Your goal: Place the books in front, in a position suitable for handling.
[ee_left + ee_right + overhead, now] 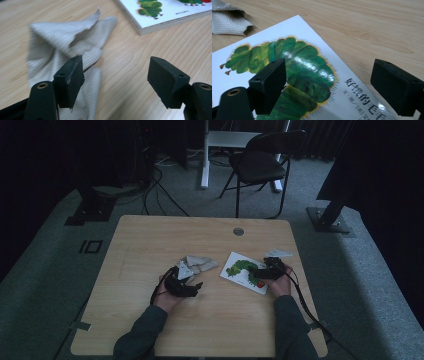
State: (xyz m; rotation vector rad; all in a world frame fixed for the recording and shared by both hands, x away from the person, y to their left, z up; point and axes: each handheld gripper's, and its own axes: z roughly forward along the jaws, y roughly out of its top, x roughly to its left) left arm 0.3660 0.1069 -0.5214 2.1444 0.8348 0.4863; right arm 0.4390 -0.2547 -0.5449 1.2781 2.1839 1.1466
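Observation:
A crumpled beige cloth (197,265) lies near the middle of the wooden table (150,235). To its right lies a white picture book (239,270) with a green caterpillar on its cover. My left gripper (196,288) rests just in front of the cloth. In the left gripper view it (115,65) stands open over bare wood, with the cloth (62,42) behind its left jaw and the book's corner (170,12) beyond. My right gripper (256,271) hovers over the book's right part. It (329,67) is open, with the book cover (294,67) below the jaws and the cloth (227,20) far off.
A small pale scrap (278,253) lies by the table's right edge behind the right hand. A round cable hole (238,231) sits at the back of the table. Beyond the table a black folding chair (260,162) stands on the carpet, and cables run across the floor.

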